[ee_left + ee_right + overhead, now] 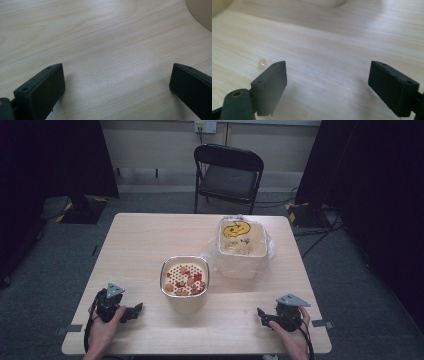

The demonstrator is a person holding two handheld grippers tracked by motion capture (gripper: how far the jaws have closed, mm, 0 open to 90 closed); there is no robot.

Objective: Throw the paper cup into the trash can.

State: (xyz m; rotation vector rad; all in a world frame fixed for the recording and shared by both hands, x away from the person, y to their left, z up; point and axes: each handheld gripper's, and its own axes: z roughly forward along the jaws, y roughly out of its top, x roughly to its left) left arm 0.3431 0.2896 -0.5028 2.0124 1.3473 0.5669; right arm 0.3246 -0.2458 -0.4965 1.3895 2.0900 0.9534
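**High view: both grippers low at near edge, jaws wide and empty**

High view: left gripper (134,312) and right gripper (261,315) rest low over the table (150,240), near its front edge, tips turned inward toward each other. Between them, a little farther back, stands the strainer tub (184,277) with red and orange pieces on a perforated insert. It is well apart from both sets of jaws. Behind it to the right, a bag-lined bin (242,242).

Left gripper view: jaws spread wide, bare wood between them; tub's curved edge at the top right corner.

Right gripper view: jaws spread wide, nothing between; a small droplet (262,63) on the wood just beside one jaw.
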